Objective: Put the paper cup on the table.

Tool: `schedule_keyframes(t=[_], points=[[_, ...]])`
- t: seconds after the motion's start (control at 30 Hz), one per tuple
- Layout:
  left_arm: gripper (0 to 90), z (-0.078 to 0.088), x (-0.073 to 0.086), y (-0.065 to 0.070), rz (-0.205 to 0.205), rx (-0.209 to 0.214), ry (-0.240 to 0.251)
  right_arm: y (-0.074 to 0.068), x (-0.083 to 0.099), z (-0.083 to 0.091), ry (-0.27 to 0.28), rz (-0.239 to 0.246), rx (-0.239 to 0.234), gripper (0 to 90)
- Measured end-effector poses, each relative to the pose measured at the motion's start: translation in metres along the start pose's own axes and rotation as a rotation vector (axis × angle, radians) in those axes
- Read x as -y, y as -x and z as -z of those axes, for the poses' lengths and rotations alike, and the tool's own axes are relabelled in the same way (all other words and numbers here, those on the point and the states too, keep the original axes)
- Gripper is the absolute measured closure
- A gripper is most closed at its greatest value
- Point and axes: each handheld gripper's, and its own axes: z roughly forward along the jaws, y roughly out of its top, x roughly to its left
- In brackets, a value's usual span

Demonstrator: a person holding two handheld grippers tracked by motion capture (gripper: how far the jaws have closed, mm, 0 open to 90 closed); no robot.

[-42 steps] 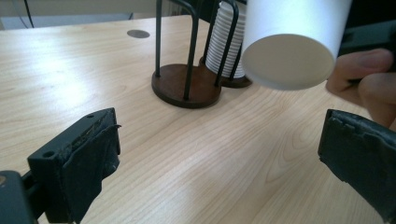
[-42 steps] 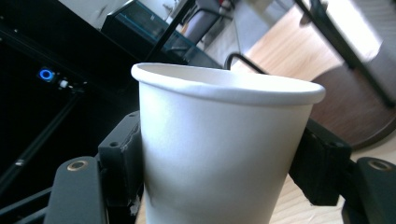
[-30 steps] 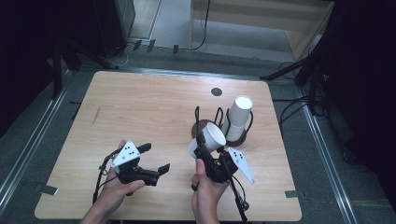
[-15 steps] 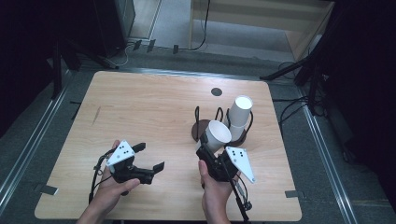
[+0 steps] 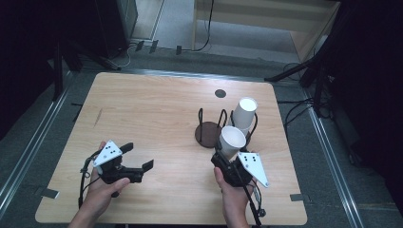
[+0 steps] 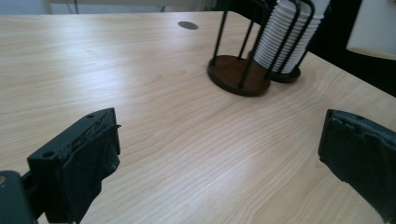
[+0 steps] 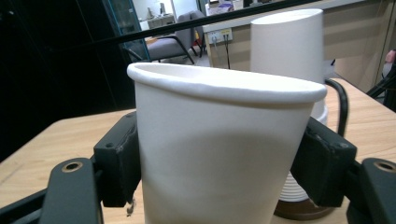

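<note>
From the high view, your right gripper (image 5: 227,156) sits near the table's (image 5: 157,114) near right edge, jaws pinching a white paper cup (image 5: 232,141) by its sides. The cup's long axis tilts up and away from you, open mouth toward the camera, and it hangs just in front of the black wire cup holder (image 5: 211,128). A stack of paper cups (image 5: 245,114) stands in the holder's right bay; its left bay shows a bare brown base. Your left gripper (image 5: 138,159) rests near the near left part of the table, jaws spread and holding nothing, pointing right.

In the left gripper view, the two padded jaws stand wide apart over bare wood. The wire cup holder (image 6: 243,65) is far right, with the ribbed stack of paper cups (image 6: 282,37) behind its bars. A dark round spot (image 6: 188,25) marks the far tabletop.

In the right gripper view, the paper cup (image 7: 219,149) is clamped between both jaws, rim up and leaning slightly. The stack of paper cups (image 7: 289,42) rises behind it to the right.
</note>
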Motion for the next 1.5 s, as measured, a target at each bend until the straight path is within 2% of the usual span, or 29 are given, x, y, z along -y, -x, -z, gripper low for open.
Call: schedule_keyframes(t=[0.17, 0.23, 0.4, 0.5, 0.57, 0.6, 0.63, 0.67, 0.73, 0.8, 0.9, 0.93, 0.97, 1.0, 1.03, 1.07, 1.17, 1.23, 1.27, 1.3, 1.37, 1.43, 1.5], points=[[0.0, 0.012, 0.007, -0.012, 0.004, -0.041, -0.007, 0.012, 0.007, 0.0, -0.006, 0.034, 0.004, 26.3], [0.0, 0.016, 0.01, -0.015, 0.009, -0.051, -0.005, 0.018, 0.01, 0.0, 0.002, 0.03, 0.01, 26.4], [0.0, 0.025, 0.016, -0.023, 0.016, -0.071, -0.007, 0.03, 0.014, -0.003, 0.011, 0.054, 0.016, 26.7], [0.0, 0.034, 0.02, -0.03, 0.043, -0.077, -0.005, 0.042, 0.018, -0.005, 0.021, 0.052, 0.015, 26.7], [0.0, 0.042, 0.026, -0.038, 0.054, -0.103, -0.004, 0.054, 0.023, -0.007, 0.017, 0.049, 0.034, 26.7], [0.0, 0.042, 0.026, -0.038, 0.054, -0.103, -0.004, 0.054, 0.023, -0.007, 0.017, 0.049, 0.034, 26.7], [0.0, 0.045, 0.029, -0.043, 0.066, -0.116, -0.004, 0.061, 0.026, -0.008, 0.009, 0.048, 0.037, 26.7], [0.0, 0.048, 0.032, -0.046, 0.07, -0.125, -0.007, 0.061, 0.026, -0.008, 0.009, 0.048, 0.037, 26.7], [0.0, 0.056, 0.039, -0.057, 0.095, -0.155, -0.001, 0.07, 0.031, -0.008, 0.005, 0.062, 0.039, 26.7], [0.0, 0.058, 0.041, -0.06, 0.102, -0.16, 0.007, 0.073, 0.032, -0.009, 0.003, 0.067, 0.036, 26.6], [0.0, 0.065, 0.045, -0.074, 0.136, -0.205, 0.02, 0.086, 0.038, -0.013, 0.004, 0.066, 0.012, 26.6], [0.0, 0.065, 0.045, -0.074, 0.136, -0.205, 0.02, 0.086, 0.038, -0.013, 0.004, 0.066, 0.012, 26.6], [0.0, 0.068, 0.047, -0.078, 0.15, -0.218, 0.025, 0.093, 0.041, -0.016, -0.003, 0.097, 0.013, 26.6], [0.0, 0.068, 0.047, -0.078, 0.15, -0.218, 0.025, 0.093, 0.041, -0.016, -0.003, 0.097, 0.013, 26.6], [0.0, 0.071, 0.049, -0.084, 0.164, -0.238, 0.033, 0.1, 0.042, -0.018, -0.008, 0.109, 0.006, 26.6], [0.0, 0.071, 0.049, -0.084, 0.164, -0.238, 0.033, 0.103, 0.043, -0.019, -0.014, 0.106, 0.004, 26.6], [0.0, 0.072, 0.051, -0.091, 0.174, -0.267, 0.036, 0.109, 0.043, -0.022, -0.016, 0.113, 0.015, 26.5], [0.0, 0.075, 0.054, -0.097, 0.207, -0.285, 0.036, 0.117, 0.045, -0.027, -0.025, 0.107, 0.035, 26.4], [0.0, 0.075, 0.054, -0.097, 0.207, -0.285, 0.036, 0.119, 0.046, -0.028, -0.029, 0.113, 0.038, 26.4], [0.0, 0.077, 0.054, -0.099, 0.231, -0.296, 0.045, 0.121, 0.046, -0.029, -0.031, 0.122, 0.045, 26.4], [0.0, 0.078, 0.054, -0.1, 0.225, -0.307, 0.038, 0.123, 0.048, -0.033, -0.034, 0.155, 0.052, 26.4], [0.0, 0.077, 0.055, -0.1, 0.224, -0.312, 0.034, 0.124, 0.049, -0.036, -0.036, 0.165, 0.053, 26.4], [0.0, 0.076, 0.056, -0.101, 0.21, -0.334, 0.021, 0.126, 0.05, -0.041, -0.045, 0.155, 0.06, 26.4]])
